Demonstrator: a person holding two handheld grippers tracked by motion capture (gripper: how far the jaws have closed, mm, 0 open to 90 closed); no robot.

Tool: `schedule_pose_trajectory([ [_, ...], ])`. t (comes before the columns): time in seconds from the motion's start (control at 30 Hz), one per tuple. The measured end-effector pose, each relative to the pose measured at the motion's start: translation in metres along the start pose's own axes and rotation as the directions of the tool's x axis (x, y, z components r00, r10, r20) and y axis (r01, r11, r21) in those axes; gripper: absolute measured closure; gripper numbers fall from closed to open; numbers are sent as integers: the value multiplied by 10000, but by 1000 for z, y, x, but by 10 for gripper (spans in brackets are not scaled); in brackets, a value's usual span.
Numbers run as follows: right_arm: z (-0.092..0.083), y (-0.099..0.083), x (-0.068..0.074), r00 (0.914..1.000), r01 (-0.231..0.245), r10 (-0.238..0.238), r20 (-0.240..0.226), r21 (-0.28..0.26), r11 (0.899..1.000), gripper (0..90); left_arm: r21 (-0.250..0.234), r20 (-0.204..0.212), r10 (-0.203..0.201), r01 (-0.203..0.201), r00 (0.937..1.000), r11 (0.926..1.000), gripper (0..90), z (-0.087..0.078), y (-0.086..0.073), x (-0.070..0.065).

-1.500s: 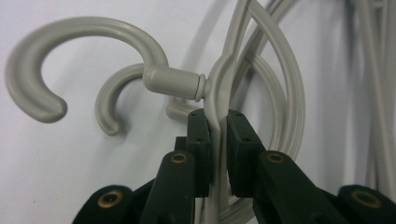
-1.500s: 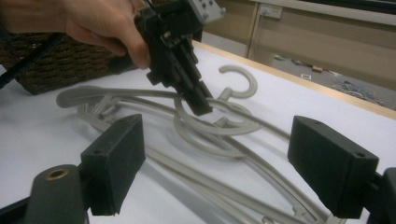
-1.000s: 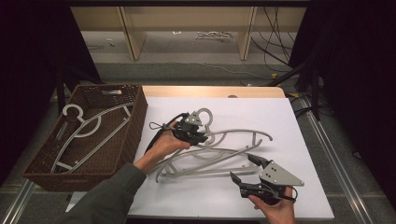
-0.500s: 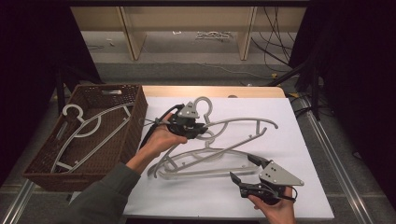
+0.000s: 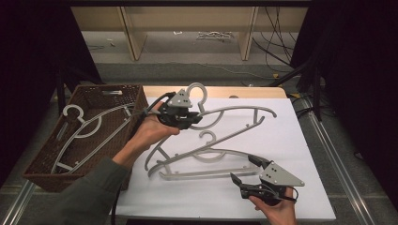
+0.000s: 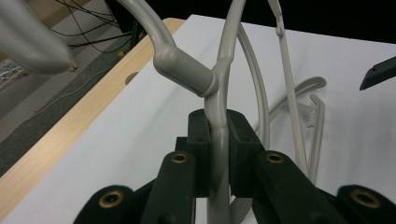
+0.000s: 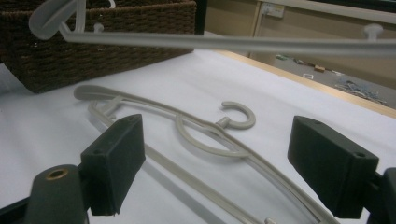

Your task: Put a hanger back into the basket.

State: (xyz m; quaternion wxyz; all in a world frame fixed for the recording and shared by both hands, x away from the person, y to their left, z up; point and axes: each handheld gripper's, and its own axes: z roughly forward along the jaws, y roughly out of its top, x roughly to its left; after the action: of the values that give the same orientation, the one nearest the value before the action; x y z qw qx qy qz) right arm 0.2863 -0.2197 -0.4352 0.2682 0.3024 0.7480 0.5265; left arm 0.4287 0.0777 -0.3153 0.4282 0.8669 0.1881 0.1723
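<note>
the lifted hanger [image 5: 234,115] hangs clear of the surface [image 5: 300,140], pinched at its neck just under the hook by the left claw [image 5: 190,119], whose pads are clamped tight on the grey stem. to carry it well toward the basket [image 5: 101,93] off that claw's outer side, i'd judge the grip should stay firm and the long arms be kept level, so they don't snag the second hanger [image 5: 202,161] lying flat below it. the right claw [image 5: 244,171] rests low with jaws spread wide and nothing in them, that flat hanger just ahead of it. the left gripper view shows the stem [image 6: 219,135] squeezed squarely between the pads, which the high view hides behind the hand; the high view alone shows a hanger already in the basket [image 5: 82,131]
</note>
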Motion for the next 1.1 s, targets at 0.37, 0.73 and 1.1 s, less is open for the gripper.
schedule_pose_trajectory([
  [0.37,1,0,1,10000,-70,71,-24,97,9999,198,-84,-856,-72,65,9963,9999,816,-50,-2,21],
  [0.73,3,-1,1,10000,27,-26,-65,155,9999,198,-205,-1783,-549,521,9824,9984,816,-93,-23,48],
  [1.1,4,-1,1,10000,34,-33,-37,143,9999,198,-258,-2915,-1147,1121,9497,9934,816,-124,-49,78],
])
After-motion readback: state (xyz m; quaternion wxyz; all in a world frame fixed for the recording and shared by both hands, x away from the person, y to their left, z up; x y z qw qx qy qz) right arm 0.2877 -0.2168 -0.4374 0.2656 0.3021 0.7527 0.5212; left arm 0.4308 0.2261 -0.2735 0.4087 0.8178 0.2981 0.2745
